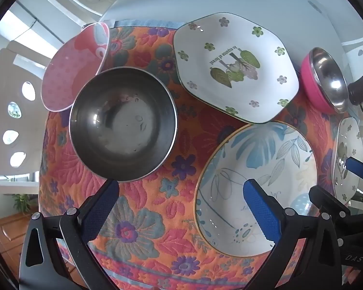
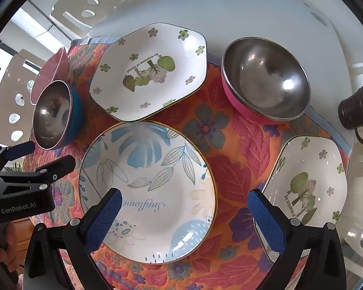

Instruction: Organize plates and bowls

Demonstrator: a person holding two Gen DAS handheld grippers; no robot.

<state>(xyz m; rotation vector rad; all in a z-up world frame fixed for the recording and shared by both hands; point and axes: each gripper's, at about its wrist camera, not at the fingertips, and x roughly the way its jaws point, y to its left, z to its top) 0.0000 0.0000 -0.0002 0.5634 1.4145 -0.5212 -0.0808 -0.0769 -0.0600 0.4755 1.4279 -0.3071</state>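
A white desk (image 2: 254, 7) carries an orange quilted floral cloth (image 2: 232, 169) on which the dishes lie apart: a round blue-leaf ceramic plate (image 2: 147, 188) lettered "Sunflower" at centre, a white eight-sided plate (image 2: 150, 72) reading "An expanse of forest" at 12 o'clock, its twin (image 2: 307, 188) at 3, a pink-sided steel bowl (image 2: 266, 79) at 1, a blue-sided steel bowl (image 2: 53, 116) at 9, and a pink dotted plate (image 1: 72, 70) beyond it. Nothing looks stacked yet, so sorting seems barely begun. Both the left tool (image 1: 181, 212), marked "GenRobot.AI", and the right tool (image 2: 184, 217) hang spread and empty, so next likely comes lowering one onto a rim.
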